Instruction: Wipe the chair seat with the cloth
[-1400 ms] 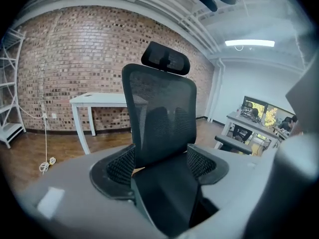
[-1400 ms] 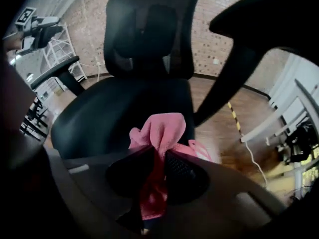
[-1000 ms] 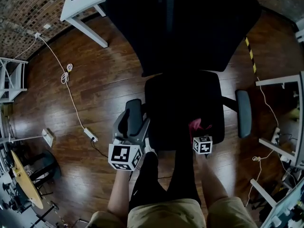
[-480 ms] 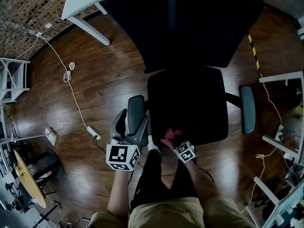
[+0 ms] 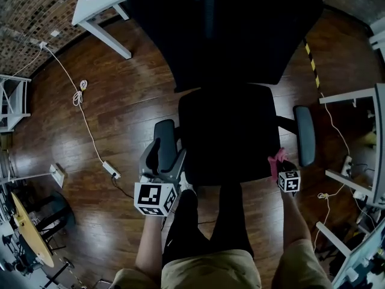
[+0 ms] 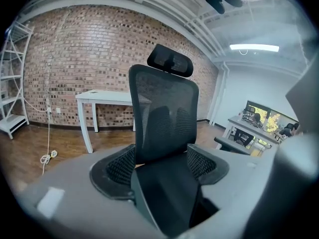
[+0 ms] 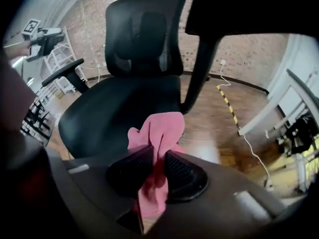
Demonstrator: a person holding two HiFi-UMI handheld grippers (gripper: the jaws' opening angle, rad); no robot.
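Two grippers: left gripper (image 6: 162,171) clamps armrest (image 6: 167,195), right gripper (image 7: 154,166) pinches cloth (image 7: 162,128).

Left gripper (image 6: 160,171) clamped armrest (image 6: 167,190), jaws wide; right gripper (image 7: 158,161), forearm angled out right, pinched cloth (image 7: 160,129) between near-closed jaws.

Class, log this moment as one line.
left gripper: shut on armrest | right gripper: shut on pink cloth | place: front-right corner of seat
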